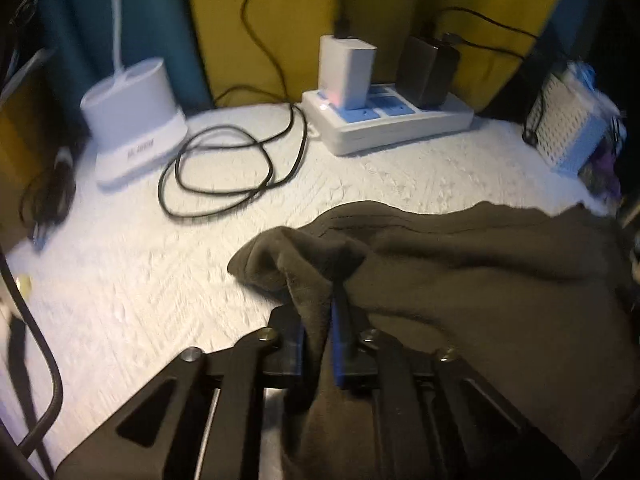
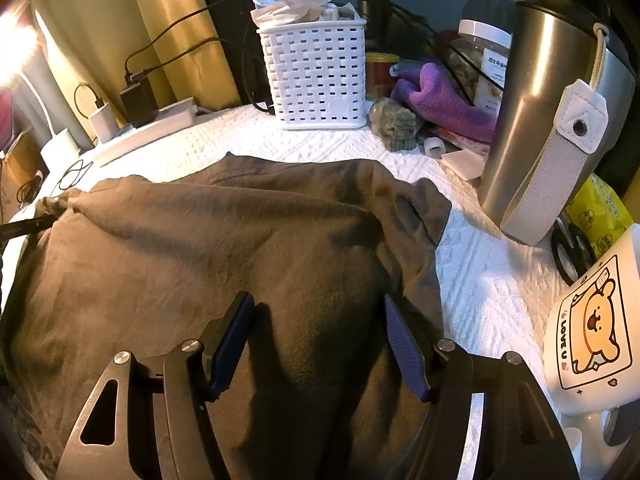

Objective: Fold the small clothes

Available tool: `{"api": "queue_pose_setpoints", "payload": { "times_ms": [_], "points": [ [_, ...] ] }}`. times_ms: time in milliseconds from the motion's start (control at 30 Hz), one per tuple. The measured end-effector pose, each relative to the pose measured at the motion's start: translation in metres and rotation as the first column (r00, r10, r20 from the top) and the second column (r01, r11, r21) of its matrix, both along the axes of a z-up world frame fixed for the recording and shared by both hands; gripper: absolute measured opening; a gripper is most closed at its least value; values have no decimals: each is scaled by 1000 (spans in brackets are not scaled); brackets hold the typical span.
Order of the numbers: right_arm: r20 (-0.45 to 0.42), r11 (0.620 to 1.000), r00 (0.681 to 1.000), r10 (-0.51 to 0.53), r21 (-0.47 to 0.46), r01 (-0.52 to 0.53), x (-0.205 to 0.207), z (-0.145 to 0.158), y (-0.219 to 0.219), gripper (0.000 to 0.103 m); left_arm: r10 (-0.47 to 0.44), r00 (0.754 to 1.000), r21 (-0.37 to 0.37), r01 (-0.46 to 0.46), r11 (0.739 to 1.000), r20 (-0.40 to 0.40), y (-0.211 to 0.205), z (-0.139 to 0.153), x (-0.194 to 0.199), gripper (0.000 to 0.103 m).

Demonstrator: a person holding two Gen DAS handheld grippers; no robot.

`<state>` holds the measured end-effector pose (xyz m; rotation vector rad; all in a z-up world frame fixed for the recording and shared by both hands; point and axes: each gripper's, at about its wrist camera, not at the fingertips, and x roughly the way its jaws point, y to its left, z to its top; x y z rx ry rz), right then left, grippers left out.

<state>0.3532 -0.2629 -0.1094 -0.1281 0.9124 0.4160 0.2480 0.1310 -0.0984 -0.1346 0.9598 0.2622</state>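
Note:
A dark olive-brown garment (image 2: 224, 248) lies spread on the white textured cover (image 2: 480, 280). In the left wrist view my left gripper (image 1: 338, 286) is shut on a bunched fold at the garment's (image 1: 480, 280) left corner, and the cloth is drawn up between the blue pads. In the right wrist view that pinched corner shows at the far left, with a black finger (image 2: 24, 227) reaching in. My right gripper (image 2: 320, 324) hangs open over the garment's near right part. Its blue pads (image 2: 404, 348) stand wide apart, with flat cloth beneath them.
At the back stand a white slotted basket (image 2: 316, 76), a purple cloth (image 2: 440, 104) and a jar. A steel tumbler (image 2: 552, 120) and a bear mug (image 2: 592, 320) crowd the right. A power strip (image 1: 384, 124), a coiled black cable (image 1: 224, 172) and a white lamp base (image 1: 136, 120) sit to the left.

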Motion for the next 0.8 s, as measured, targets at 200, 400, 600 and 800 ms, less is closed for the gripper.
{"api": "queue_pose_setpoints", "payload": {
  "times_ms": [200,400,600,800],
  "points": [
    [10,1000,1000,-22,-8,22,-2,2,-2,68,45,999,123,-43,991,-13,17,7,-1,8],
    [86,996,996,-31,-80,38,-21,18,-4,68,-18,998,39,16,999,59,10,33,-34,23],
    [131,992,989,-74,-89,86,-51,38,-25,68,-78,991,-34,82,996,107,-11,43,-76,43],
    [167,987,977,-134,-63,146,-89,56,-57,68,-135,980,-48,144,988,145,-34,49,-118,44]
  ]
}}
